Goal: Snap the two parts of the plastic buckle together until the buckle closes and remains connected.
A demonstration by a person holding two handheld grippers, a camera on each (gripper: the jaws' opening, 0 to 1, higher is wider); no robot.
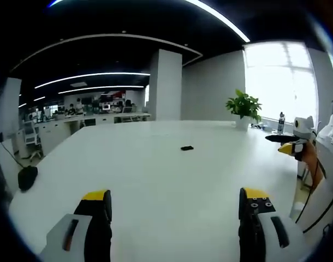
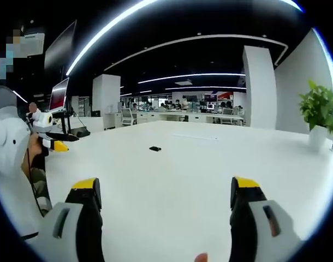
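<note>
Buckle [image 1: 186,148] small, dark, lies on white table [image 1: 155,180]; your left gripper [image 1: 174,210] and right gripper [image 2: 165,199] spread, empty; left gripper view adds water bottle [image 1: 280,123].

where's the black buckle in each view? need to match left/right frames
Left gripper view: the black buckle lies on the white table, just right of centre, far beyond the open jaws.
Right gripper view: the black buckle lies left of centre, also well beyond the open jaws.
Shared landmark: the potted plant, to the right of the buckle in both views.
</note>
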